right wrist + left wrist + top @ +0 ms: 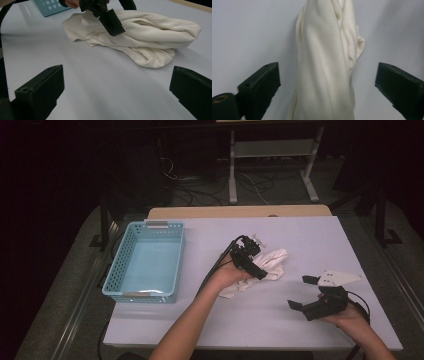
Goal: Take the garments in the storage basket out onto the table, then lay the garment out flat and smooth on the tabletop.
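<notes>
A crumpled cream cloth [272,261] lies near the middle of the white table [250,317]. My left gripper [259,265] hangs over its left part, pointing down. In the left gripper view the left gripper [327,72] is open, its two black jaws standing well clear on either side of a raised fold of the cloth [324,62]. My right gripper [301,292] rests low at the right front, open, aimed at the cloth with bare table between its jaws [116,82]. In the right gripper view the cloth [150,32] lies ahead, with one left-gripper jaw over its top.
A light blue perforated basket [129,245] stands on the table's left side, and its corner [47,7] appears in the right gripper view. Bare table surface stretches along the front edge and at the far right. Beyond the table are a dark floor, cables and a metal stand.
</notes>
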`<state>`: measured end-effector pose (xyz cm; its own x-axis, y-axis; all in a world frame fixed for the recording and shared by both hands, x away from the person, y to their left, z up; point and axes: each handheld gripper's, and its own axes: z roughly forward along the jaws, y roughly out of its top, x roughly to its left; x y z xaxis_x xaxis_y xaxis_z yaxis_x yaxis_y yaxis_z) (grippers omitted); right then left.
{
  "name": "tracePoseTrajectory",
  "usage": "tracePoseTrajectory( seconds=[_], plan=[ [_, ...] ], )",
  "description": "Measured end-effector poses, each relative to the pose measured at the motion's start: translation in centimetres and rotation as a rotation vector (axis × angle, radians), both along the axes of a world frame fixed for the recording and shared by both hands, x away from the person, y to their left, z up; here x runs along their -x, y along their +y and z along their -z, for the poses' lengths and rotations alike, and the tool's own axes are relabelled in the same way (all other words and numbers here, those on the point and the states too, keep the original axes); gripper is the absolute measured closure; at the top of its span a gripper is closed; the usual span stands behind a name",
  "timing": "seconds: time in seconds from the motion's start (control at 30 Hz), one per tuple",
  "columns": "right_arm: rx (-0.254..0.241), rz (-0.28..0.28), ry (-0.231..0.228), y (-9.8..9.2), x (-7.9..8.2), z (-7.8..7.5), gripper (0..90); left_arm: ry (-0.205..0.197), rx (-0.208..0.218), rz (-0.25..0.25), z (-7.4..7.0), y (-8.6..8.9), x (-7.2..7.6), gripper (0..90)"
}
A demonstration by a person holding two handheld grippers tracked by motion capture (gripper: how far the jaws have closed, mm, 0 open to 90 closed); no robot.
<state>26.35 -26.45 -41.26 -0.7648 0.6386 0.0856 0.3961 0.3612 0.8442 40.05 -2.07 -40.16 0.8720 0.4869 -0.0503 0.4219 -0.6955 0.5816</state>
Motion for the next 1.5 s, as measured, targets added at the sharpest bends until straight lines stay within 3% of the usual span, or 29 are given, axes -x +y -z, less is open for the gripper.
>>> tracePoseTrajectory(
  seconds=[0.13,0.33,0.57,1.03,1.27,1.5],
  plan=[
    [0.0,0.001,0.0,0.0,0.0,0.0,0.0,-0.004,0.025,-0.005,-0.5,0.3,0.2,0.0],
    [0.002,0.002,-0.001,0.0,0.0,0.0,0.0,-0.014,0.027,0.021,-1.1,0.7,0.5,0.0],
    [0.003,0.005,-0.002,-0.1,0.0,0.0,0.0,-0.02,0.049,0.017,-1.5,1.5,0.8,0.0],
    [0.003,0.005,0.002,-0.2,-0.1,0.1,0.0,-0.026,0.128,0.017,-2.3,4.2,2.0,0.0],
    [0.007,0.005,0.005,-0.1,-0.1,0.1,0.0,-0.021,0.15,-0.005,-2.3,5.7,2.6,0.0],
    [0.004,0.003,0.006,-0.1,-0.1,0.2,0.0,-0.044,0.173,-0.032,-2.5,7.3,3.6,0.0]
  ],
)
